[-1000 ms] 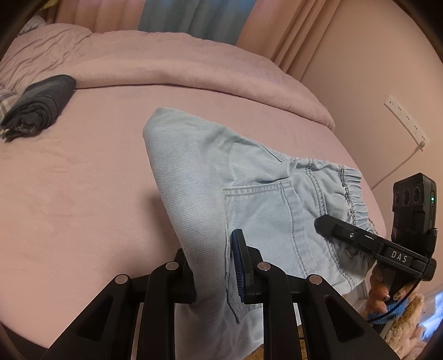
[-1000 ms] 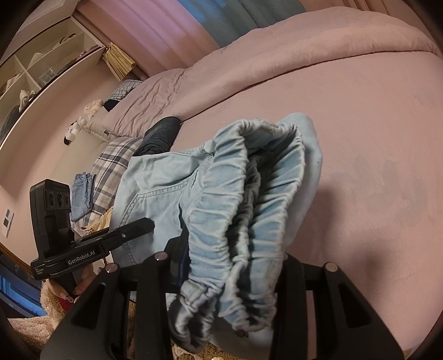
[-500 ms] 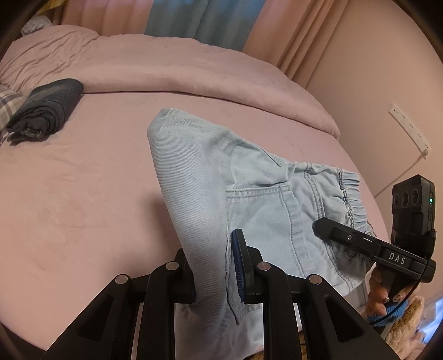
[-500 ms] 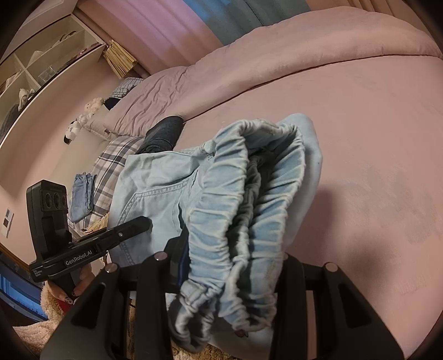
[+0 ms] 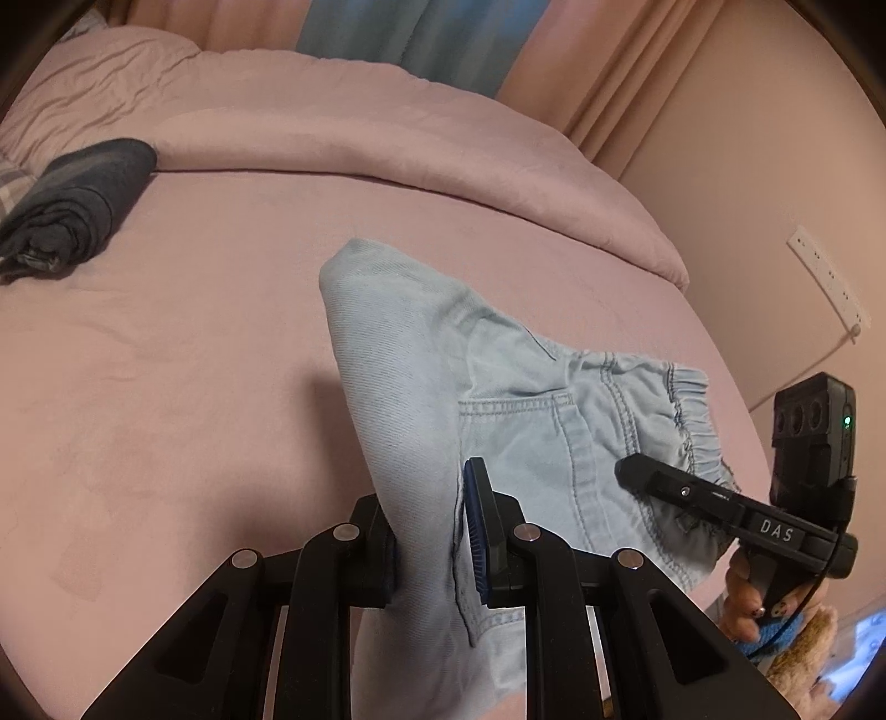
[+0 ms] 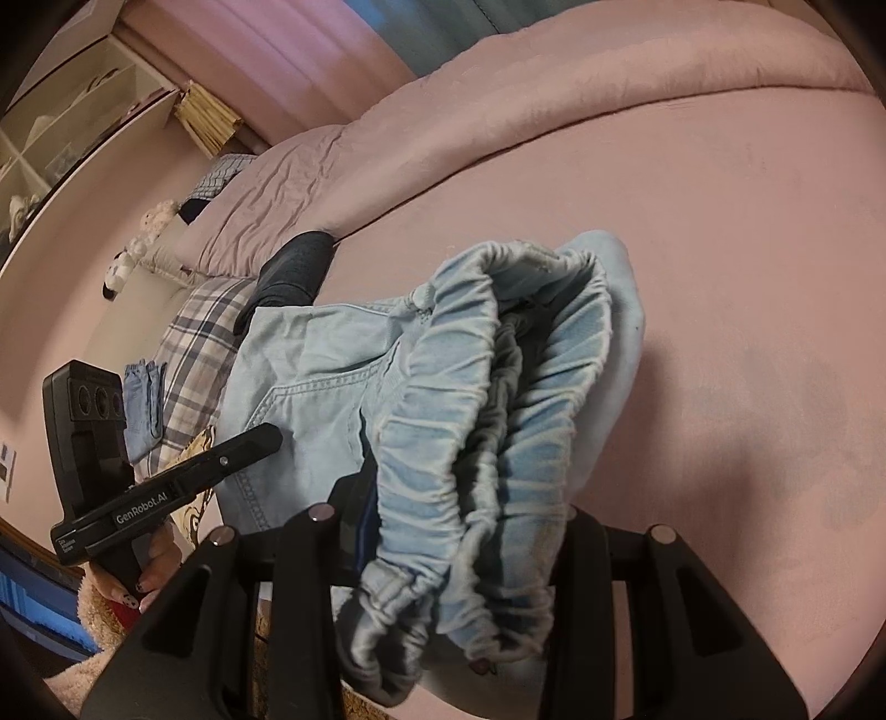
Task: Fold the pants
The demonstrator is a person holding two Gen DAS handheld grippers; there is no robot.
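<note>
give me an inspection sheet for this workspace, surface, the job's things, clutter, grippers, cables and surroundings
Surface: pink bed sheet, with a rolled pink duvet at the far side.
Job's things: light blue denim pants, folded over, elastic waistband bunched at the near edge.
Clutter: dark folded garment; plaid pillow; small jeans on it.
Grippers: left gripper shut on the pants' fabric fold; right gripper shut on the waistband.
Cables: wall cord below the power strip.
Surroundings: curtains; shelf unit; plush toy.
</note>
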